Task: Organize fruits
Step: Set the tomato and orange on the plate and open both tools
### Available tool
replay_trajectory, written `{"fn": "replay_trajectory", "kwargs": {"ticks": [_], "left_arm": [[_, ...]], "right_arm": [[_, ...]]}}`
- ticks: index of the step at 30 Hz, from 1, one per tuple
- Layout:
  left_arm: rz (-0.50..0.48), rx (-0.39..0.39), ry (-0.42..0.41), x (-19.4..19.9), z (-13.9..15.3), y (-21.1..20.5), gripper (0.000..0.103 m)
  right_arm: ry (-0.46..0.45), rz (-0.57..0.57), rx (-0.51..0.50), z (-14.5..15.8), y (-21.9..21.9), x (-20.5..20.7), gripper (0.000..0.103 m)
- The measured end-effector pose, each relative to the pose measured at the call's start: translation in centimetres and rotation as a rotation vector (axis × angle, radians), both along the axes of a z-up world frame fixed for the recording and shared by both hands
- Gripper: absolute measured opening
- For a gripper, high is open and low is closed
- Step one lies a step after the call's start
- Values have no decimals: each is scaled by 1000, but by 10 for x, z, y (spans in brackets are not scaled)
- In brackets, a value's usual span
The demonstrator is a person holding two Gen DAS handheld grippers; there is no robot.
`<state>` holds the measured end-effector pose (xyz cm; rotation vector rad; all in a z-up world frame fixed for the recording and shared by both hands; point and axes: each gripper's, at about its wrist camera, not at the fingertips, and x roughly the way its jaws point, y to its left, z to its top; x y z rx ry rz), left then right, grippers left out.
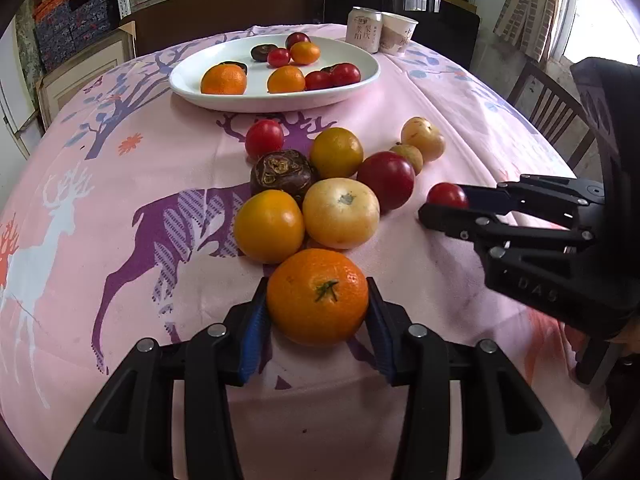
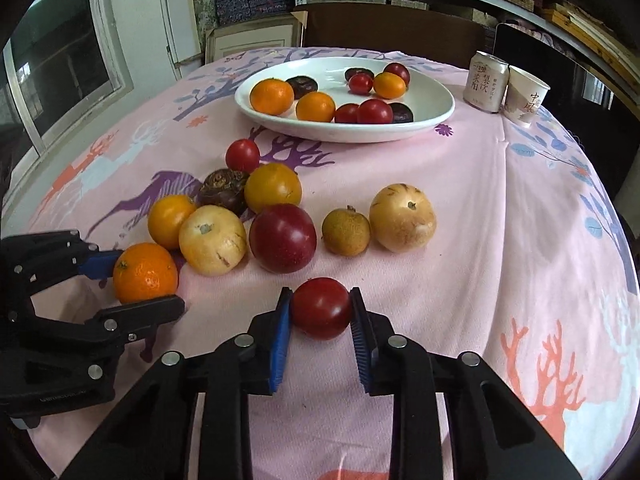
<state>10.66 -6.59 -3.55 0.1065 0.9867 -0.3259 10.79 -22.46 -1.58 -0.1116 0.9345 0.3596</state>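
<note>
So my left gripper [image 1: 317, 300] is angled down at the tablecloth [image 1: 120, 160], clamped on the orange mandarin [image 1: 317, 297] at the pile's near edge. Right gripper [image 2: 321, 308] tilts down too, pinching a small red tomato [image 2: 321, 308], plate [image 2: 436, 118] beyond.

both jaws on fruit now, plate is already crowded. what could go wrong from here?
1. The mandarin in the left gripper lies right against the pile; lifting it could set the yellow tomato rolling.
2. The small red tomato in the right gripper is soft and round; a tight squeeze may bruise it or pop it out.
3. The plate is crowded, so dropped fruit may knock others.
</note>
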Motion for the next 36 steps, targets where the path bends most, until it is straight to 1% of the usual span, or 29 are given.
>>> {"fn": "replay_trajectory", "kwargs": {"ticks": [2, 4, 8, 11, 12, 14, 17, 19, 22, 27, 31, 34, 36], "left_arm": [[-5, 6, -25, -3, 8, 5, 44], [-16, 12, -61, -4, 23, 9, 44], [-17, 8, -161, 0, 61, 17, 44], [-5, -17, -231, 9, 89, 23, 44], [1, -19, -246, 15, 97, 24, 44], [15, -22, -270, 32, 110, 22, 44], [31, -23, -290, 63, 120, 17, 44], [44, -27, -290, 86, 119, 15, 44], [74, -27, -259, 124, 105, 14, 44], [119, 3, -186, 180, 70, 17, 44], [141, -3, -137, 206, 52, 24, 44], [135, 11, -133, 219, 46, 23, 45], [135, 5, -124, 225, 44, 22, 45]], "right_arm": [[-46, -13, 29, 13, -7, -6, 28], [-96, -25, 57, 30, -14, -13, 28], [-249, -44, 118, 75, -27, -26, 28], [-372, -63, 157, 103, -33, -28, 28], [-400, -62, 158, 109, -33, -25, 28], [-427, -60, 154, 118, -31, -14, 28], [-424, -52, 152, 119, -24, 14, 28], [-398, -42, 144, 112, -17, 35, 28], [-352, -37, 114, 97, -8, 70, 28], [-263, -36, 78, 66, 2, 118, 28], [-201, -27, 57, 45, 10, 147, 29], [-158, -23, 53, 32, 12, 162, 29], [-142, -26, 39, 26, 14, 169, 33]]}}
